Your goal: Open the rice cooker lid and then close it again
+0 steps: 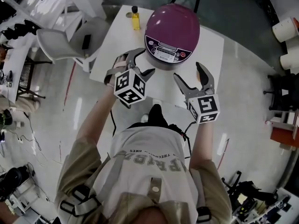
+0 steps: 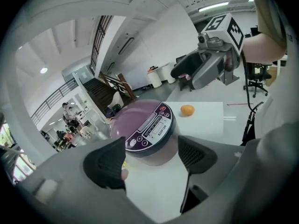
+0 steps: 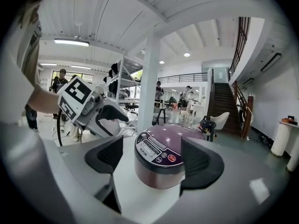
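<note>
The rice cooker point(image 1: 172, 29) stands on the white table point(image 1: 117, 50), its purple domed lid down and its control panel point(image 1: 164, 53) facing me. My left gripper point(image 1: 143, 61) hovers open just left of the cooker's front, apart from it. My right gripper point(image 1: 188, 71) is open to the cooker's lower right, over the table's near edge. In the left gripper view the cooker point(image 2: 145, 125) sits beyond the open gripper point(image 2: 152, 155), with the right gripper point(image 2: 196, 71) above. In the right gripper view the cooker point(image 3: 159, 146) stands between that open gripper's point(image 3: 154, 158) pads without touching them.
A small bottle of yellow liquid point(image 1: 135, 18) stands at the table's far left corner. An orange point(image 2: 187, 109) lies on the table beside the cooker. A white chair point(image 1: 65, 43) stands left of the table. Shelving and people are in the background.
</note>
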### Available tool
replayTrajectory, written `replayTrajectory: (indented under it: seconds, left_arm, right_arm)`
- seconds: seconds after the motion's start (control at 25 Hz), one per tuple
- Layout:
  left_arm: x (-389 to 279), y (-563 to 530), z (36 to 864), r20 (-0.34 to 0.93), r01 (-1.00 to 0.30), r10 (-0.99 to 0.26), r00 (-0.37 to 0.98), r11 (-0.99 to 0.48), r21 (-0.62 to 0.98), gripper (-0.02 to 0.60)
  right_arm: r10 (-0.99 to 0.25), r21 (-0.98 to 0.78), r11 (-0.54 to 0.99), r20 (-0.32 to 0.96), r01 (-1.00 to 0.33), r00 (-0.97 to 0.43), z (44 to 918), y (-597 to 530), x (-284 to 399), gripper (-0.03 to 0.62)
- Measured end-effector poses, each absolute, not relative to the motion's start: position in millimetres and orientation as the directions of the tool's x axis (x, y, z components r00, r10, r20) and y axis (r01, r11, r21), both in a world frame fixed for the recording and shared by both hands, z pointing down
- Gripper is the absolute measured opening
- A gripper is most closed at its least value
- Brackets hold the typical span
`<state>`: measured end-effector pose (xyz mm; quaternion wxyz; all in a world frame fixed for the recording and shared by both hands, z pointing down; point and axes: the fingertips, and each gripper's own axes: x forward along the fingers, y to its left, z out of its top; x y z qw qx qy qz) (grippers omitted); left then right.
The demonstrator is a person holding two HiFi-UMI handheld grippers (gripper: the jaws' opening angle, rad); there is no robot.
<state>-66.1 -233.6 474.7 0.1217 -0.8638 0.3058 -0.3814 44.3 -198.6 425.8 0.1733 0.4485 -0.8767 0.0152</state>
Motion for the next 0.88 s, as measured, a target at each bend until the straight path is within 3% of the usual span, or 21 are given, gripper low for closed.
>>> replayTrajectory:
  seconds: [0.48,0.88]
  left_arm:
    - [-38,-256,499,0.708,-0.165,-0.483,0.516,-0.867,-0.471,0.380]
    - [-19,-269,513,0.778,-0.021,-0.407,0.479,-0.891,-0.454,0.400]
  right_arm:
    - [-0.639,0.249,0.753,0.499,-0.610,-0.586,455,-224,17,0.389]
    - [-0.505,0.267,0.851,0.651,-0.452,-0.567,489,-235,7,0.400]
